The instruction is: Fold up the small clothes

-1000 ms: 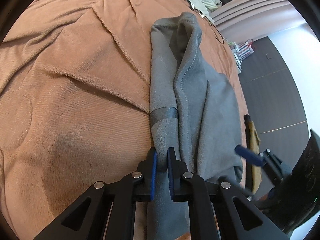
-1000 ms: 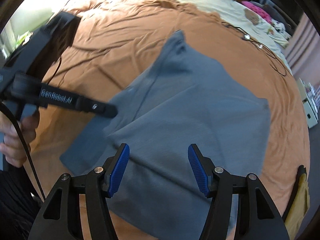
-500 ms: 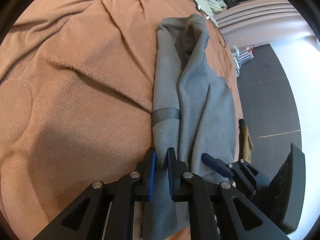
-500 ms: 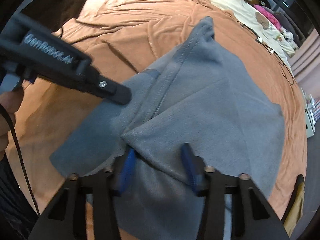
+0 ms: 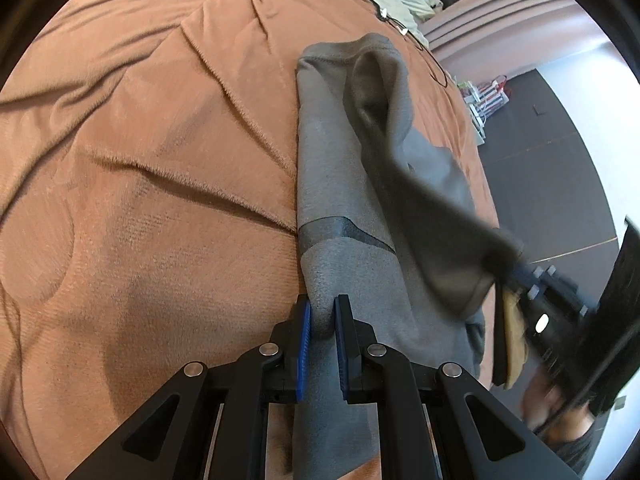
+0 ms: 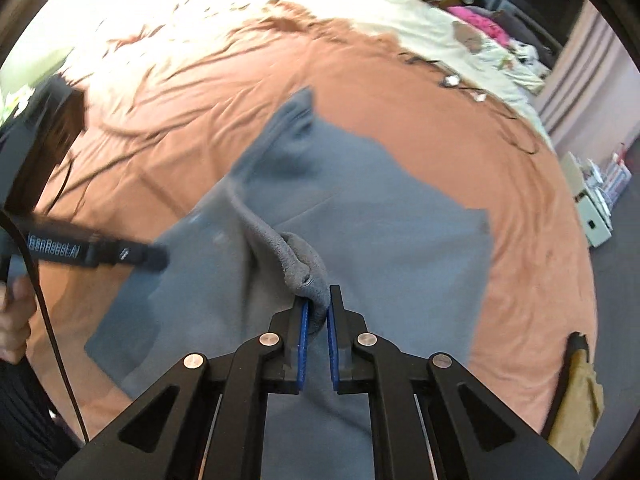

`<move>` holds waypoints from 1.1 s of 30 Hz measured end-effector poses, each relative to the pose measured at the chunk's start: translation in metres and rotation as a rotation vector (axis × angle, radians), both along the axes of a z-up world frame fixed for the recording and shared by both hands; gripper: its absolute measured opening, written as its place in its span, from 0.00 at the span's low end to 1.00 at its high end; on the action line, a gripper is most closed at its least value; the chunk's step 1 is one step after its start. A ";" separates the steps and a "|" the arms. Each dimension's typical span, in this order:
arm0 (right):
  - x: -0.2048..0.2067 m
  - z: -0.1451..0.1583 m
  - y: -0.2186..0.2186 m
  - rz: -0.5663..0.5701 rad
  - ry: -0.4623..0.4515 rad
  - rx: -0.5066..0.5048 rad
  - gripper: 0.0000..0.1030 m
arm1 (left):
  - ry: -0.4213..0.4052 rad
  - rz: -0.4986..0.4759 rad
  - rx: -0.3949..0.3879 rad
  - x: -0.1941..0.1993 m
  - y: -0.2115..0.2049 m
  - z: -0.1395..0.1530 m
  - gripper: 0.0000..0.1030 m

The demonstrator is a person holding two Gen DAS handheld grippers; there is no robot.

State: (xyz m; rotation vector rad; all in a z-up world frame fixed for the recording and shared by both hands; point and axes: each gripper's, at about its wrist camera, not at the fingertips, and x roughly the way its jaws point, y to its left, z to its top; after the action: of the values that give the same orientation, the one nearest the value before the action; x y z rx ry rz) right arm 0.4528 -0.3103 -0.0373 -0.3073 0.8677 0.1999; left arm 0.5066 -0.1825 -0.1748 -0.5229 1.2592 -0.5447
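Grey fleece garment [image 6: 400, 232] lying on the brown blanket [image 5: 140, 200] of the bed, toward the near edge, partly flat and partly lifted. Left tool [image 5: 320, 332] pressed together on a near edge of the fleece, holding it low against the blanket. Right tool [image 6: 316, 332] also pinching, with a bunched ridge of fleece between the blue pads [image 6: 303, 344], raised above the flat part.

Step in hand, by judgement: carrying the raised flap across to make a fold. To do well: keep the left pinch low as an anchor, carry the right pinch across over the flat part, not too high, so the flap does not drag the lower layer. Lay the flap edge parallel to the opposite side, then release only after the cloth rests down. Risk: thick fleece bunching at the pinch, giving a crooked crease.

Containers: white boxes [image 6: 592, 208] on the floor beyond the right edge of the bed; contents too small to tell.
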 end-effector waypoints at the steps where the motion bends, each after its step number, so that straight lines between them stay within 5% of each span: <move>1: 0.002 0.004 -0.005 -0.015 -0.009 0.004 0.05 | -0.009 -0.001 0.010 -0.001 0.000 0.002 0.11; 8: 0.035 0.021 -0.055 -0.169 -0.059 0.052 0.03 | -0.092 0.036 0.076 -0.006 0.007 0.015 0.11; 22: 0.099 -0.046 -0.120 -0.383 0.028 0.224 0.03 | -0.103 0.022 0.117 -0.003 -0.004 0.011 0.11; 25: 0.109 -0.052 -0.134 -0.428 0.055 0.277 0.11 | -0.093 0.017 0.122 -0.001 -0.007 0.006 0.11; 27: 0.104 -0.053 -0.145 -0.455 0.055 0.311 0.30 | -0.085 0.015 0.123 0.000 -0.008 0.004 0.14; 29: 0.099 -0.051 -0.155 -0.471 0.044 0.357 0.52 | -0.080 0.016 0.120 0.002 -0.009 0.002 0.31; 30: 0.093 -0.049 -0.160 -0.481 0.041 0.387 0.53 | -0.082 0.015 0.116 0.003 -0.010 0.001 0.43; 33: 0.078 -0.052 -0.170 -0.466 0.068 0.472 0.53 | -0.090 0.012 0.111 0.002 -0.014 0.001 0.44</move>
State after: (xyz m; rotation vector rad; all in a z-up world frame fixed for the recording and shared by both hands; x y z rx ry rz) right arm 0.5304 -0.4799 -0.0891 0.3436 0.9077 -0.0229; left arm 0.5088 -0.1960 -0.1735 -0.4082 1.1927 -0.4805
